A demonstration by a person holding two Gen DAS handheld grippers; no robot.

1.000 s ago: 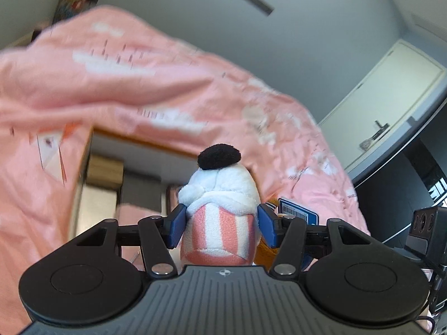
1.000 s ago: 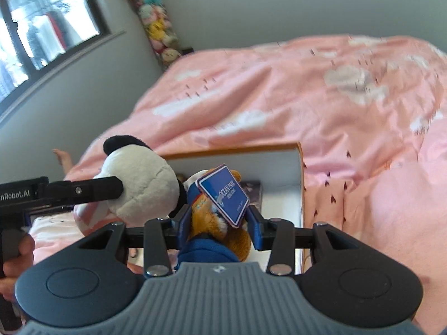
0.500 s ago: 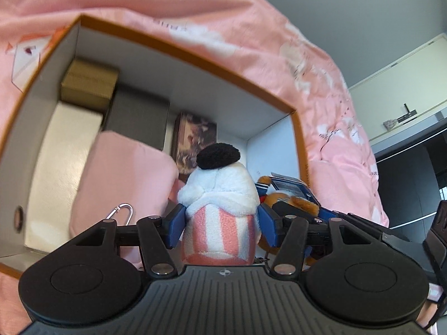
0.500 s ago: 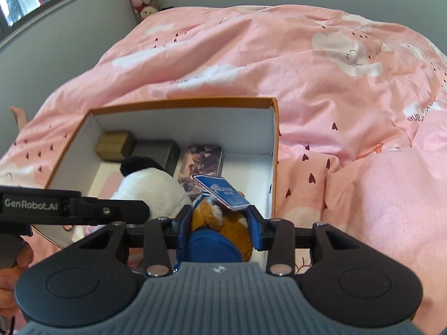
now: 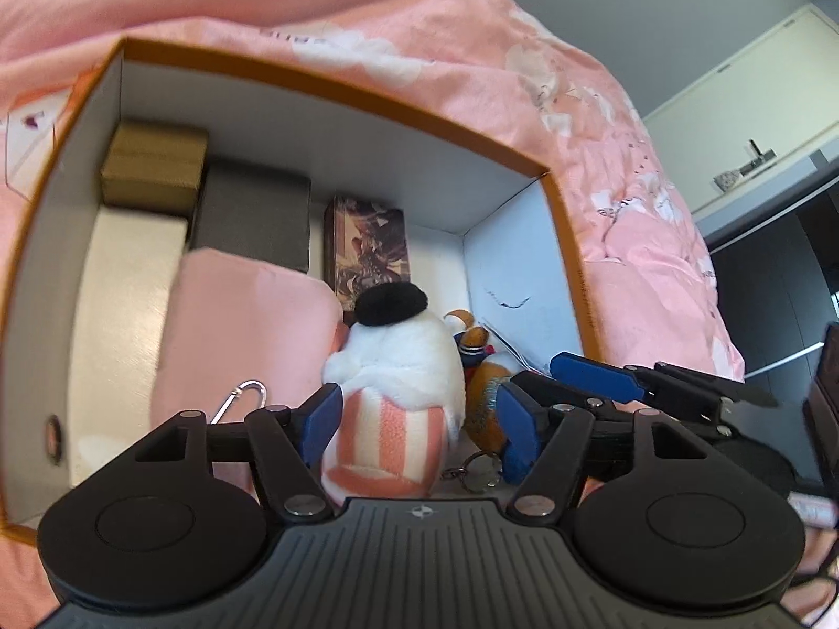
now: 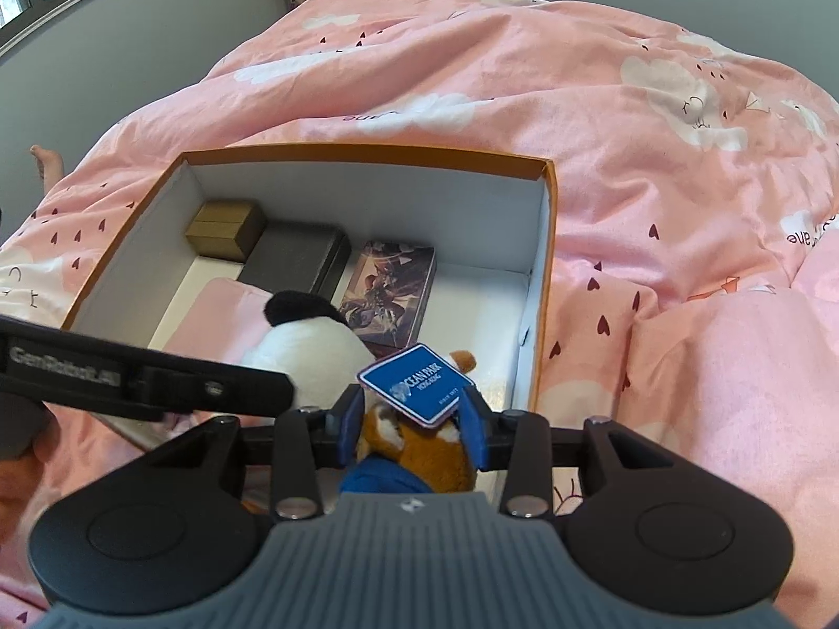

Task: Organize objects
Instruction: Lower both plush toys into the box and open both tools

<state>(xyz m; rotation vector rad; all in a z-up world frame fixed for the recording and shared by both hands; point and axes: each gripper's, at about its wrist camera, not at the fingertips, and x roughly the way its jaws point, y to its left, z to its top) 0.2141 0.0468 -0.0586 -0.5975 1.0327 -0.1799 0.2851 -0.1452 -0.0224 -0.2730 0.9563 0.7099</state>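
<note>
Jaws of the left gripper [image 5: 417,422] are opening in the left wrist view, and the panda plush [image 5: 398,393] stands between them with its striped pink-and-white bottom on the box floor; a gap shows at the pad on the right, and the one on the left stands just beside it, so the pads no longer press it. Half a second ago both pads were against the stripes. The toy is fleecy, with a round black ear on a white head. It sits inside the orange-rimmed cardboard box [image 5: 335,89], beside a soft pink pouch [image 5: 246,335] with a metal carabiner [image 5: 244,399], near a printed tin [image 5: 367,246], a dark grey case [image 5: 251,215] and a small gold box [image 5: 152,167].

From the right wrist view, the right gripper [image 6: 411,427] clamps a furry orange fox plush [image 6: 419,448] in blue clothing, a glossy blue tag [image 6: 417,385] standing above it. Compared with a second ago, this toy has come down to the near right corner of the box [image 6: 548,241], which lies on a rumpled pink duvet [image 6: 603,105].
</note>
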